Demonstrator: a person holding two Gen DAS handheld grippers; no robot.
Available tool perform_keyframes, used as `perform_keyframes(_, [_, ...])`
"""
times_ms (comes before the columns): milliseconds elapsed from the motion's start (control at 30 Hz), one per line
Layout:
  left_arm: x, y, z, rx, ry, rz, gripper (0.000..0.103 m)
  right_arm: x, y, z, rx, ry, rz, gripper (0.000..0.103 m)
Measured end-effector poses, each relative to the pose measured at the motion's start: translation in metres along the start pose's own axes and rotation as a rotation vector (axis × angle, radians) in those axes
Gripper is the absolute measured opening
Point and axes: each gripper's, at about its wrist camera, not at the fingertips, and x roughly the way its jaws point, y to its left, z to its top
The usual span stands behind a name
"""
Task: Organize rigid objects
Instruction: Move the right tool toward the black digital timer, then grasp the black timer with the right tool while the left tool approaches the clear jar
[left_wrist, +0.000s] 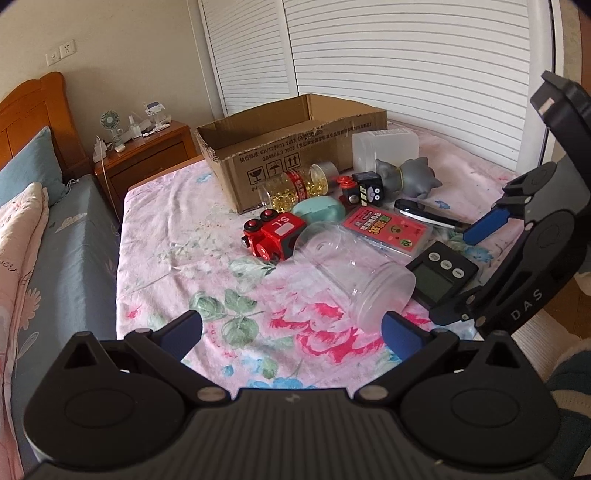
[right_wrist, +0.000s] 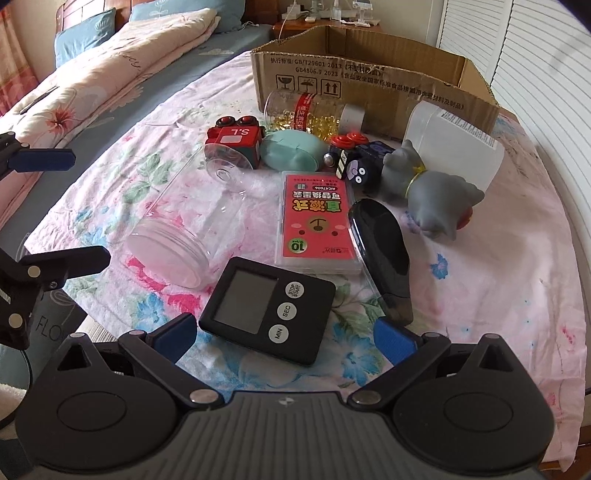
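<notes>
Bedroom setting: floral pink sheet (right_wrist: 498, 258) over a flat surface beside a bed w/ blue pillow (left_wrist: 27, 170); white louvred doors (left_wrist: 406, 66) behind, wooden nightstand (left_wrist: 147, 151) at back.

Open cardboard box (right_wrist: 369, 74) sits at far side of sheet, upright, flaps up. Objects clustered in front of it:
- capsule bottle (right_wrist: 314, 110), on its side, just beside box wall
- red toy train (right_wrist: 236, 142), marked "S.L", touching base of clear jar (right_wrist: 192, 214); jar lies on its side, mouth toward cameras
- teal oval case (right_wrist: 291, 151) btwn train and black cube toy (right_wrist: 360, 166)
- grey figurine (right_wrist: 428, 184) lying down, against white plastic container (right_wrist: 458, 147)
- red card box (right_wrist: 317, 221), flat, centre
- black oblong device (right_wrist: 380, 243) just right of card box
- black timer (right_wrist: 269, 306) nearest, face up, buttons STOP/START, SEC, MIN

Left gripper (left_wrist: 291, 332): jaws spread wide, nothing btwn them, hovering above sheet near jar mouth.
Right gripper (right_wrist: 282, 338): jaws spread wide, timer's near edge lies btwn the blue pads (right_wrist: 395, 339); contact w/ pads can't tell.
</notes>
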Motion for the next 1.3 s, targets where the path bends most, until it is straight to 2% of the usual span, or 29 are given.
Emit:
perform_keyframes(300, [0.001,-0.004,-0.001,0.01,-0.015,-0.028,0.102,0.002,-0.004,0.005,-0.013,0.008,-0.006,0.103])
perform_keyframes(500, [0.001,-0.011,0.005,0.018,-0.021,-0.062,0.102,-0.003,-0.022,-0.004,0.022,0.005,-0.027,0.103])
perform_keyframes(700, [0.002,-0.018,0.01,0.054,-0.029,-0.066,0.102,-0.009,-0.038,-0.012,0.053,-0.01,-0.046,0.103])
perform_keyframes(967, [0.013,-0.021,0.014,0.1,-0.007,-0.075,0.102,-0.013,-0.038,-0.018,0.028,-0.035,-0.028,0.103])
perform_keyframes(1300, [0.026,-0.018,0.016,0.173,0.018,-0.131,0.102,-0.014,-0.034,-0.017,-0.019,-0.071,0.013,0.099])
